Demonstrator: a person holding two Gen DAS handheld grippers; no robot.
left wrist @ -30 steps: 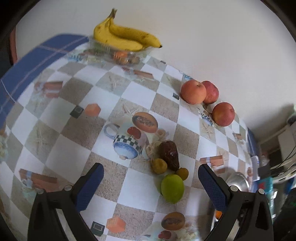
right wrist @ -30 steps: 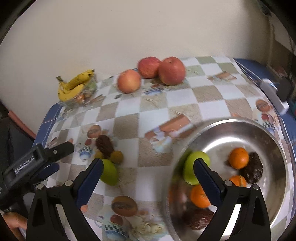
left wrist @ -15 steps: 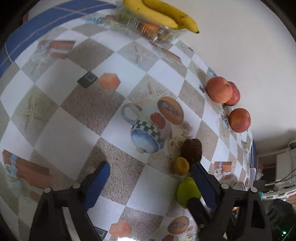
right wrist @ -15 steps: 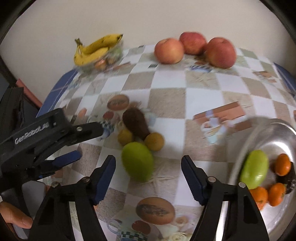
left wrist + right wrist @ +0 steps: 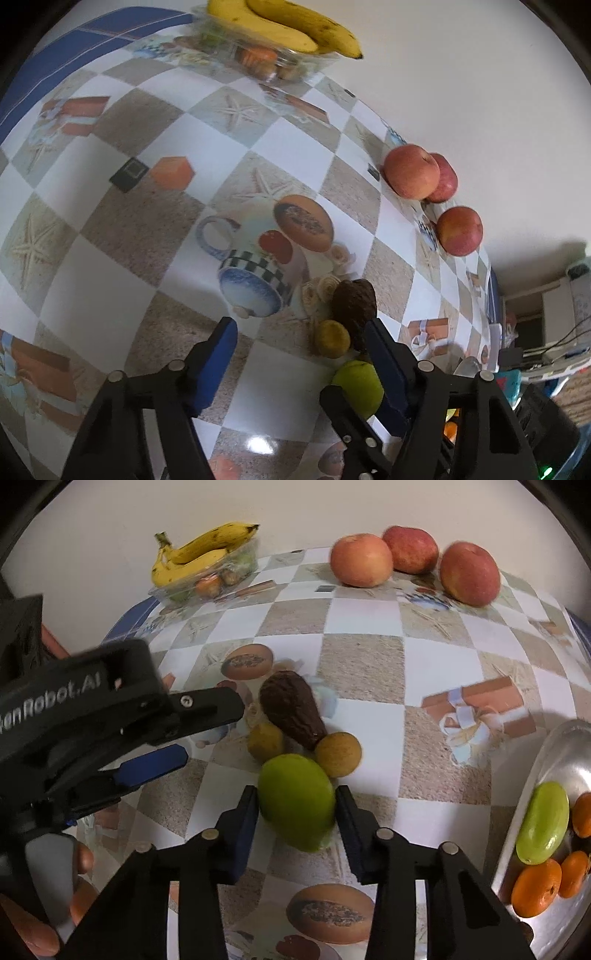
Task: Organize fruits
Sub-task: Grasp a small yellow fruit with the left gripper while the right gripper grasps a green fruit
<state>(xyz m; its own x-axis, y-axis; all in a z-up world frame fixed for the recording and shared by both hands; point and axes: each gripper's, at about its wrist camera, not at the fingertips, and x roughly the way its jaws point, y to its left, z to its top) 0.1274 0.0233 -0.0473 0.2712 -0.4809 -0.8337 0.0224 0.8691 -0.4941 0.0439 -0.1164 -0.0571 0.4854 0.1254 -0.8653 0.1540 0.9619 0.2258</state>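
Both tongs have dropped toward a small fruit cluster on the checked tablecloth (image 5: 362, 661), and both are narrowing from full spread, so a pickup looks under way.

Left tongs (image 5: 299, 350): closing, nothing gripped. A small yellow fruit (image 5: 331, 338) lies between the jaws near the right one, with a brown fruit (image 5: 354, 302) just behind it.

Right tongs (image 5: 295, 821): closing around the green mango (image 5: 297, 805); pads look at its sides, though firm grip is unclear.

Farther right, a steel bowl (image 5: 554, 749) holds another mango and oranges.

Checked tablecloth (image 5: 362, 664) with printed cups and starfish, blue cloth edge (image 5: 74, 44), plain pale wall (image 5: 110, 517) behind.
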